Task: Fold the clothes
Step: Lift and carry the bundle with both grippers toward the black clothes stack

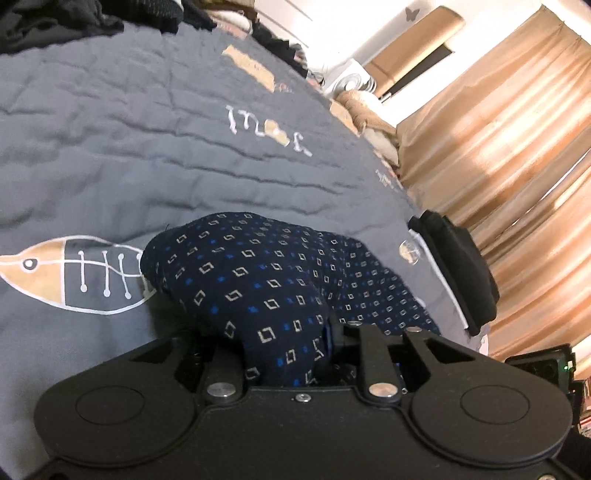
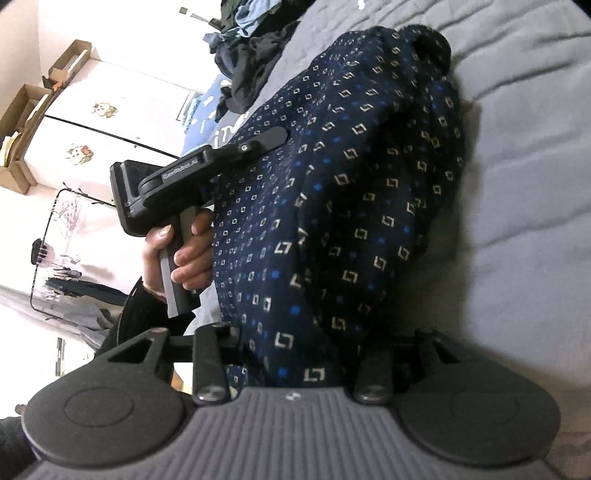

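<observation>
Pile of dark clothes (image 1: 55,22) heaped at the far left end of the bed, likely still waiting to be folded. Grey bedspread (image 1: 110,147) with fish print serves as the folding surface. Navy patterned garment (image 1: 258,273) lies bunched on it, one end lifted toward the lens. Left gripper (image 1: 295,354): fabric runs straight into the jaws, which look narrowed and clamped on the cloth; fingertips hidden under it. In the right wrist view, a hand (image 2: 181,254) holds that left gripper's handle, reaching into the garment's left edge. The same garment (image 2: 351,203) fills the middle, tented up between both tools, probably so it can be spread or doubled over. Right gripper (image 2: 291,354): jaws part closed, a thicker wad of cloth between them, apparently gripped.
</observation>
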Available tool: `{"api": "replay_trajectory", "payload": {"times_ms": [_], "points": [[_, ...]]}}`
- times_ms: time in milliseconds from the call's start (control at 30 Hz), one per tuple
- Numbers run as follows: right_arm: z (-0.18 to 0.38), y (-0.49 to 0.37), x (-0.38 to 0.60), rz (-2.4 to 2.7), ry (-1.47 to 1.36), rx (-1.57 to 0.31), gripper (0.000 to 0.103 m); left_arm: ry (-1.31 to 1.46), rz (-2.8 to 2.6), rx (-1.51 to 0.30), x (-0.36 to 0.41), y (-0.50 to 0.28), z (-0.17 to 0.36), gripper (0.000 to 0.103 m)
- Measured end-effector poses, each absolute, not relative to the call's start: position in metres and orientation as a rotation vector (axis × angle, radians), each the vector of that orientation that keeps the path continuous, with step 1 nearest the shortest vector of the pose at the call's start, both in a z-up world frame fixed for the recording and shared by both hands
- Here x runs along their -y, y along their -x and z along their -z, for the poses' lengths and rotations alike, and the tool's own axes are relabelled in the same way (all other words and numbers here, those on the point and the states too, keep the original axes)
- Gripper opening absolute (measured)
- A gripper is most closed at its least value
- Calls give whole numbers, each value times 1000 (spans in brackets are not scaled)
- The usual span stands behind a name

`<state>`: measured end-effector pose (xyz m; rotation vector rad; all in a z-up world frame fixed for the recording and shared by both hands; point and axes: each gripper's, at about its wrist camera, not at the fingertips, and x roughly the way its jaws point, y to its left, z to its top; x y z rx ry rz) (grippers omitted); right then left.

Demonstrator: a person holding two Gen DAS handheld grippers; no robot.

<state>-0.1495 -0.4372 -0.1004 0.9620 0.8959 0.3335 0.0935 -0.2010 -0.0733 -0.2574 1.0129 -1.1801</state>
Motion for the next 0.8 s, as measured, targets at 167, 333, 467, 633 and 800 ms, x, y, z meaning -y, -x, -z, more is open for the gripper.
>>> {"api": "replay_trajectory", "payload": {"times_ms": [167,333,467,633,800], "points": [[88,155,444,-343,-949,-871,41,255,1193,-949,202,-75,47,21],[83,156,447,-334,-925,-855,41,263,1211,-887,215,-48,22,21],[85,152,447,-319,-898,-842,41,291,1219,-842,224,-23,5,21],[77,160,450,-323,-856,-829,41,298,1208,-804,229,9,-11,21],[79,162,446,-333,-832,-818,41,290,1185,-771,234,42,-28,21]]}}
